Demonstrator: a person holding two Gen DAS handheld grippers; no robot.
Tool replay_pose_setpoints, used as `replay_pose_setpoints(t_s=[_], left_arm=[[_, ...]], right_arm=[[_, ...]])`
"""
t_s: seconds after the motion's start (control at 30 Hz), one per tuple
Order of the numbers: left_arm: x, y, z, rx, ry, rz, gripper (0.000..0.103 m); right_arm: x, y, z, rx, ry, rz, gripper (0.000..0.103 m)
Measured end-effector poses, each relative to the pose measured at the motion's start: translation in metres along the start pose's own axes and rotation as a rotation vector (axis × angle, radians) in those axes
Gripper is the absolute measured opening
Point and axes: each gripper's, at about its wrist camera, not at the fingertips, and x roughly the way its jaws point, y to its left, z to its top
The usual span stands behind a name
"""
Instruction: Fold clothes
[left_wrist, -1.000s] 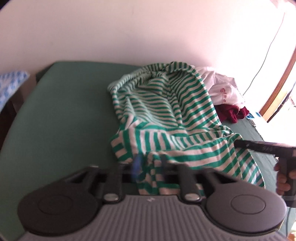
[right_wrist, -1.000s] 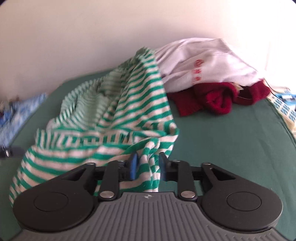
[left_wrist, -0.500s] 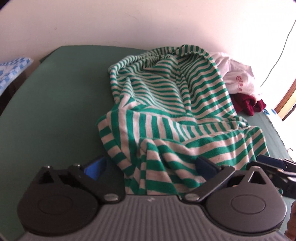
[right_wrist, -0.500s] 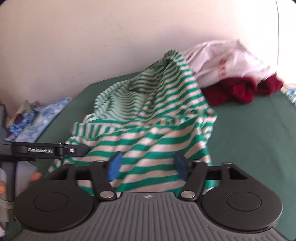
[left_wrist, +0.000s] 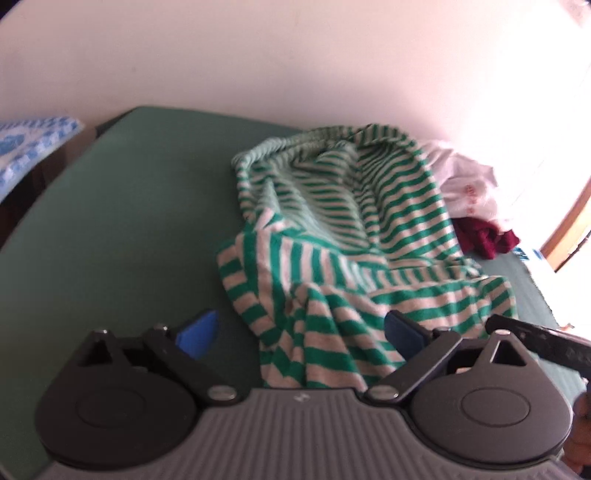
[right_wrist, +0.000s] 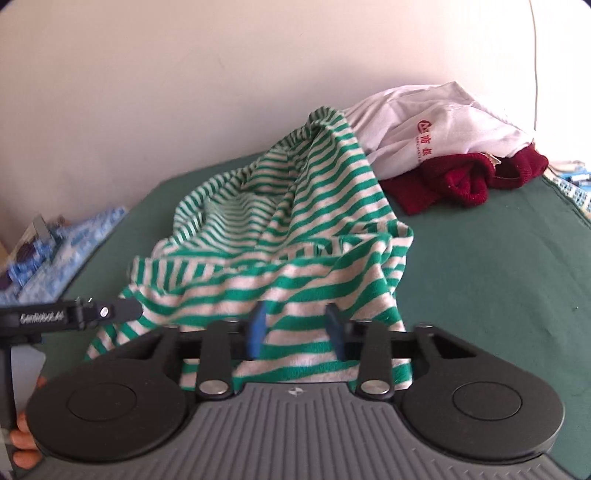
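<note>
A green-and-white striped garment (left_wrist: 351, 221) (right_wrist: 295, 229) lies crumpled on the green bed. Its near hem reaches under both grippers. My left gripper (left_wrist: 299, 328) stands wide at the hem's left corner; its jaws are closing, with a fold of striped cloth lying loose between the blue pads. My right gripper (right_wrist: 294, 328) is over the hem's right part; its jaws are closing with flat striped cloth between the pads, which are not pressing on it. A black finger (left_wrist: 535, 339) of the right gripper shows in the left wrist view.
A white garment with red print (right_wrist: 424, 122) and a dark red knit (right_wrist: 454, 181) are piled at the back right against the wall. The green bed surface (right_wrist: 498, 277) stretches right of the stripes and also left (left_wrist: 110, 221). A blue patterned cloth (left_wrist: 29, 144) lies beyond the left edge.
Both grippers let go of the striped hem and opened wide. The right jaws have since narrowed again. The garment has sunk onto the bed, and the right gripper moved sideways along the hem.
</note>
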Motion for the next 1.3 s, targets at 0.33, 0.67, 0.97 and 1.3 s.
replay_pose_setpoints(t_s=[0.33, 0.67, 0.97, 1.3], left_arm=[[0.016, -0.005, 0.000, -0.065, 0.019, -0.058, 0.081], [0.025, 0.022, -0.001, -0.188, 0.022, -0.094, 0.026], [0.018, 0.035, 0.002, -0.216, -0.008, -0.168, 0.013], [0.013, 0.050, 0.004, -0.195, -0.013, -0.090, 0.000]], right_arm=[[-0.003, 0.009, -0.003, 0.016, -0.002, 0.004, 0.031], [0.004, 0.009, -0.008, 0.030, 0.040, -0.025, 0.031], [0.006, 0.012, -0.009, 0.011, 0.041, -0.044, 0.031], [0.002, 0.012, -0.007, 0.022, 0.022, -0.036, 0.032]])
